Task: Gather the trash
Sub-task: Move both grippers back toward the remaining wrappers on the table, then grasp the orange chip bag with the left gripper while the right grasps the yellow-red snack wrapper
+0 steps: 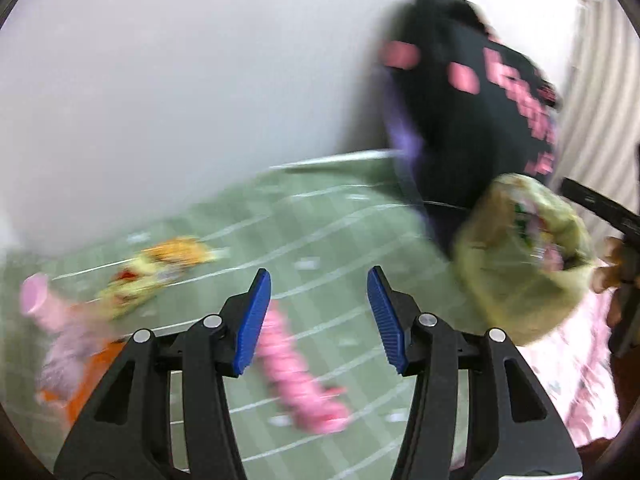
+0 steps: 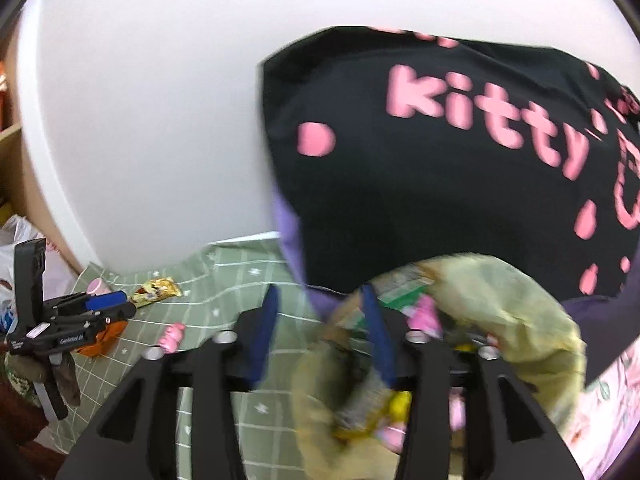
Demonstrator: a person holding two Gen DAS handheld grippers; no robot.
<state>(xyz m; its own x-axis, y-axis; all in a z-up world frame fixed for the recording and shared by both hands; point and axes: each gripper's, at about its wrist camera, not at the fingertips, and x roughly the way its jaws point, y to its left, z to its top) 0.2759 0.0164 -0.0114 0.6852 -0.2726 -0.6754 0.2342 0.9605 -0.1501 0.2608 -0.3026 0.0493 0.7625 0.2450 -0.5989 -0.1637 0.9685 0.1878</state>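
My left gripper [image 1: 318,280] is open above a green checked cloth [image 1: 320,216], with nothing between its blue pads. On the cloth lie a pink wrapper [image 1: 300,376], a yellow and orange wrapper [image 1: 160,272], a pink cup [image 1: 36,296] and an orange item [image 1: 88,376], all blurred. A yellow-green see-through bag [image 1: 524,256] holding several wrappers sits at the right. In the right wrist view my right gripper [image 2: 320,292] is open over the bag [image 2: 500,304], whose rim lies loose by its right finger. The left gripper [image 2: 120,304] shows at far left near a gold wrapper [image 2: 156,290].
A black cushion with pink "kitty" lettering [image 2: 440,160] leans on the white wall [image 2: 140,120] behind the bag. Pink patterned fabric [image 1: 568,380] lies to the right. A wooden shelf [image 2: 12,152] and a white plastic bag [image 2: 16,240] are at far left.
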